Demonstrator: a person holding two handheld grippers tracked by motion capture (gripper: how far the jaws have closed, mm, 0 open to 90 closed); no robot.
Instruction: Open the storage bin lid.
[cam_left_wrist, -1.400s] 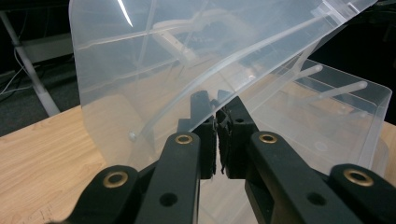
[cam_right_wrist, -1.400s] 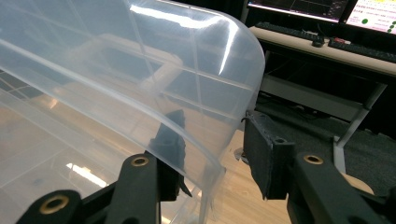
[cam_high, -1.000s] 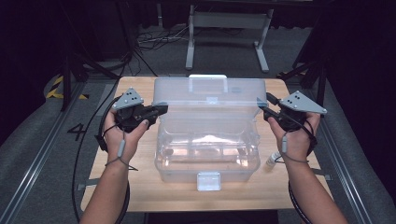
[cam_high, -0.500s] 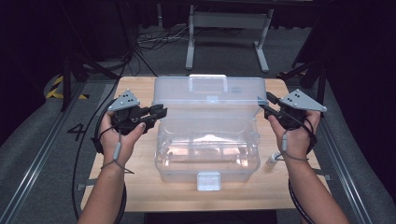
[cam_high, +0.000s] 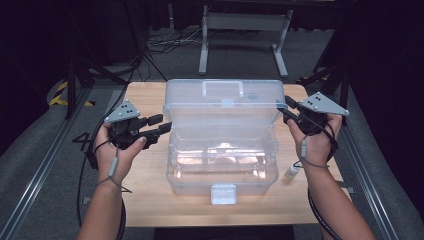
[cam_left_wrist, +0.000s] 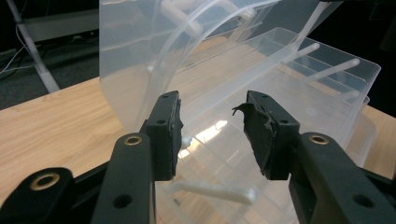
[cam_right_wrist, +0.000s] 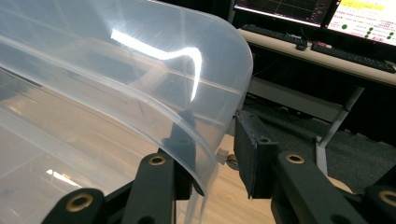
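A clear plastic box (cam_high: 222, 167) stands mid-table with its lid (cam_high: 222, 102) raised upright at the back. My left gripper (cam_high: 162, 123) sits just off the lid's left edge. Its jaws have just been opening, and in the left gripper view the left gripper (cam_left_wrist: 212, 100) is open with nothing between its pads; the lid (cam_left_wrist: 140, 60) and the box's inner tray (cam_left_wrist: 303, 79) lie beyond the tips. My right gripper (cam_high: 286, 113) is at the lid's right edge. In the right gripper view the right gripper (cam_right_wrist: 215, 121) has been closing and grips the lid's curved rim (cam_right_wrist: 205, 93).
A small white bottle (cam_high: 292, 171) lies on the wooden table (cam_high: 145, 100) right of the box, near my right forearm. A white latch (cam_high: 223, 193) sticks out at the box's front. Cables and a metal stand (cam_high: 245, 22) are on the floor behind the table.
My left gripper's jaws have opened off the lid's left edge and the hand has drawn a little away to the left. The right hand has stayed at the lid's right edge.
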